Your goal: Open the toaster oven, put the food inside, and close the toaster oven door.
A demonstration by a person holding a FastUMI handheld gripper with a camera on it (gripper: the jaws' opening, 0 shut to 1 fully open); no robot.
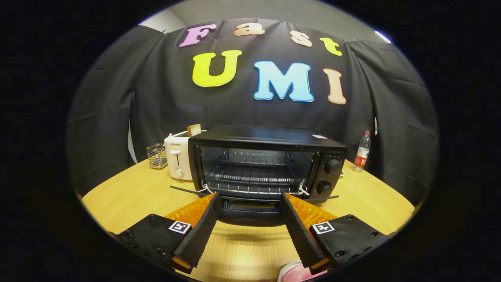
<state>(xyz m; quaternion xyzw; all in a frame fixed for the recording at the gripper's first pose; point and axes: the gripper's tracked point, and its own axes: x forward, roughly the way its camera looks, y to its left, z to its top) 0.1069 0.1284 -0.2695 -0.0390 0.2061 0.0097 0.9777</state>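
Note:
A black toaster oven [270, 138] stands on the wooden table [129, 196] straight ahead of me. Its door [250, 214] is folded down flat toward me. The wire rack [250, 177] inside is bare. My gripper [249, 197] is open, its two fingers spread wide just above the lowered door, with the tips close to the oven's mouth and nothing held between them. Under the right finger, at the near table edge, a small part of a pink thing [291, 273] shows; I cannot tell what it is.
A white pop-up toaster [178, 158] with a slice of bread [194, 129] in it stands left of the oven. A small wire basket [157, 156] sits further left. A plastic bottle [362, 152] stands at the back right. Two knobs [332, 166] are on the oven's right panel.

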